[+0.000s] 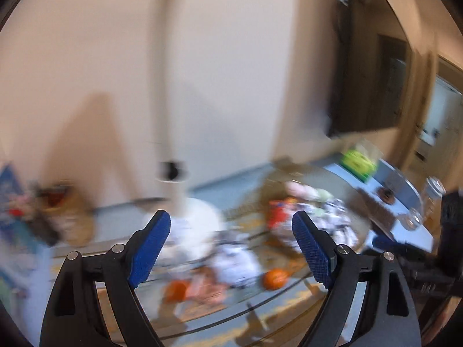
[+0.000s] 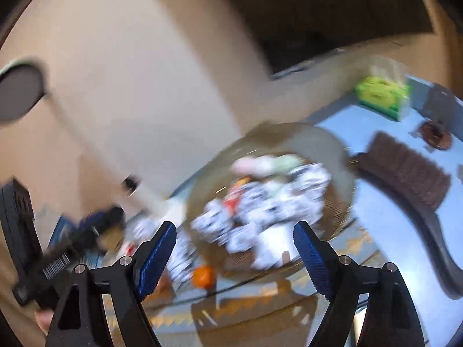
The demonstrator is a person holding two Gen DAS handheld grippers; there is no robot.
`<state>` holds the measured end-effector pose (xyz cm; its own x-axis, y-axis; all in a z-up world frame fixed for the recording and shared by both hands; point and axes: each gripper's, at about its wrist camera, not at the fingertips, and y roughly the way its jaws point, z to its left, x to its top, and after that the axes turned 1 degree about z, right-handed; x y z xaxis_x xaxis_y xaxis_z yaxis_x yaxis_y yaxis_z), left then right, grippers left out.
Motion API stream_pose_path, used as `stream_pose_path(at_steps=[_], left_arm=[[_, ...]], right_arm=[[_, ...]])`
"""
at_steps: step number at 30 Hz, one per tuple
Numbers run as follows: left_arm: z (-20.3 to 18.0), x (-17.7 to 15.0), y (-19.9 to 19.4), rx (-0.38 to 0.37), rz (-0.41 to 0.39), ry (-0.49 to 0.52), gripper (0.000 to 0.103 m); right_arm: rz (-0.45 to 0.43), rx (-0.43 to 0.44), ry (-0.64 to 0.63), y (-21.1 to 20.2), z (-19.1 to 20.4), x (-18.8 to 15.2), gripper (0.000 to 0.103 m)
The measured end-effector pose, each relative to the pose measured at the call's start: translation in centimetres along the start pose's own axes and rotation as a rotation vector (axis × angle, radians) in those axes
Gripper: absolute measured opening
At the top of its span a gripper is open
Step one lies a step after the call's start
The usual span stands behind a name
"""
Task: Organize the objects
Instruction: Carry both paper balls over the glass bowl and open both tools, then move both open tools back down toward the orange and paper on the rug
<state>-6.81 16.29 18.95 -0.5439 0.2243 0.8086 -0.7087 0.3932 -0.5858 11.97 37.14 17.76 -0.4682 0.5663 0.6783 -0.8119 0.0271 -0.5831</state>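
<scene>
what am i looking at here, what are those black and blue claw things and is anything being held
Those are two hand-held grippers; a person carries one in each hand, with no robot arm. Each picture comes from a fisheye camera mounted on a gripper, looking forward along its jaws. One shows the left gripper, the other the right gripper. Both stand open with nothing between the blue pads. Beyond them, blurred by motion, is a glass table with a pile of black-and-white wrapped items, a small orange ball, a green tissue box and a brown brush.
</scene>
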Motion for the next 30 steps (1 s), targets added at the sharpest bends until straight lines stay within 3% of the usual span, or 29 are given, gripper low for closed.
stream_pose_path(at_steps=[4, 6, 7, 10, 14, 18, 22, 25, 27, 30], left_arm=[[5.5, 0.3, -4.9, 0.134, 0.017, -0.051, 0.086], [7.8, -0.5, -6.1, 0.159, 0.004, -0.082, 0.092], [8.4, -1.1, -6.1, 0.165, -0.006, -0.094, 0.103], [10.7, -4.7, -3.9, 0.184, -0.008, -0.154, 0.102], [13.2, -9.7, 2.8, 0.199, 0.094, -0.184, 0.102], [15.2, -12.4, 8.1, 0.212, 0.191, -0.222, 0.101], [15.6, -14.0, 9.7, 0.156, 0.16, -0.283, 0.1], [14.8, -14.5, 10.1, 0.188, 0.179, -0.258, 0.1], [14.0, -14.4, 9.4, 0.204, 0.127, -0.226, 0.101], [13.3, -14.1, 9.8, 0.219, 0.151, -0.185, 0.101]], right_arm=[[0.047, 0.15, -0.143, 0.7, 5.5, -3.2, 0.093], [0.073, 0.152, -0.185, 1.8, 7.3, -4.5, 0.093], [0.101, 0.133, -0.201, 3.1, 8.4, -5.5, 0.093], [0.105, 0.076, -0.233, 5.5, 9.2, -7.7, 0.093], [0.072, -0.076, -0.253, 8.2, 7.9, -10.0, 0.093], [0.078, -0.163, -0.192, 9.4, 5.4, -9.9, 0.093], [0.109, -0.17, -0.116, 10.2, 3.7, -9.3, 0.093], [0.116, -0.173, -0.09, 10.5, 3.0, -9.1, 0.093], [0.141, -0.153, -0.129, 10.9, 3.6, -9.1, 0.093], [0.201, -0.189, -0.212, 11.8, 4.9, -9.0, 0.089]])
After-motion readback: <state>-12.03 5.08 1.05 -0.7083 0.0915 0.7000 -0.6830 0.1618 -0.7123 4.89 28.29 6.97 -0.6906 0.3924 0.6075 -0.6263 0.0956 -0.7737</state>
